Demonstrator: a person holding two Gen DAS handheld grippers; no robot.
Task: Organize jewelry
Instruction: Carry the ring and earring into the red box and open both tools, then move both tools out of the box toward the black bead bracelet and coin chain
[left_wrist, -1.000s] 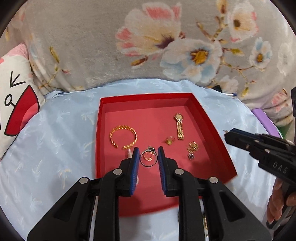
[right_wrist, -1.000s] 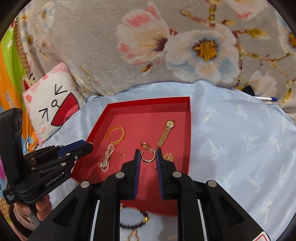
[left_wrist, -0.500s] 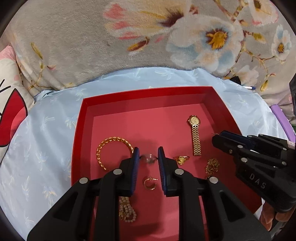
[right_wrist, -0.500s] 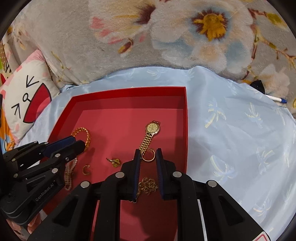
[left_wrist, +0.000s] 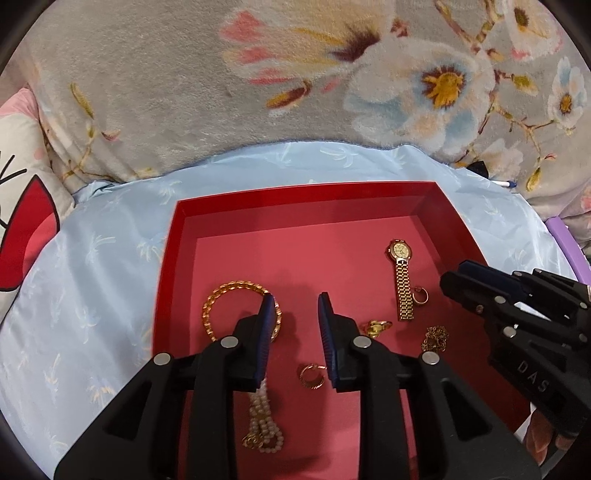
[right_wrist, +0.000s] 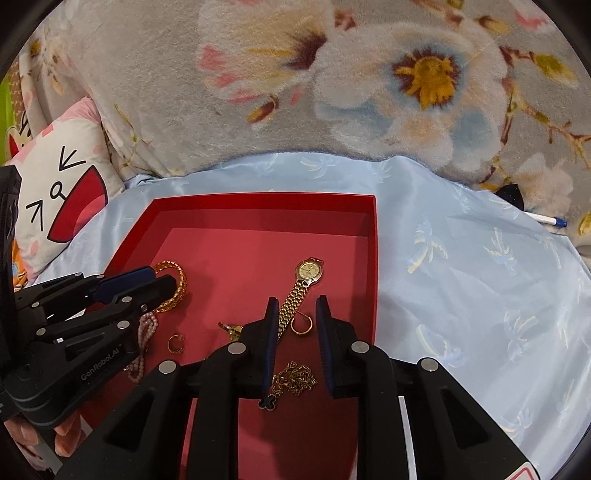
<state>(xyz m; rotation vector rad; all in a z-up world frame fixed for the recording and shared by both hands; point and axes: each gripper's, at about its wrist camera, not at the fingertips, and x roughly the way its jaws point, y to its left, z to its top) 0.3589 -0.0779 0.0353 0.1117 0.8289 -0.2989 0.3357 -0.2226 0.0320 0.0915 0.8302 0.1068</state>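
Since a second ago I have carried both grippers forward over the red tray (left_wrist: 173, 258), and each hoop earring that sat between the jaws has been let go. The left gripper (left_wrist: 293, 314) now has its jaws apart with nothing between them; its small hoop earring (left_wrist: 312, 376) lies on the tray floor at about 6 o'clock from the fingertips. The right gripper (right_wrist: 295, 314) is likewise parted and empty, its larger hoop earring (right_wrist: 301, 325) resting just beside the gold watch (right_wrist: 301, 291) band. I judge both earrings delivered, so the pair is in the tray, though well apart.

Both grippers point toward 12 o'clock, angled down over the tray. From the left view, the gold bangle (left_wrist: 225, 299) sits at 10 o'clock, the pearl strand (left_wrist: 264, 424) at 7, the chain necklace (left_wrist: 436, 338) at 3.
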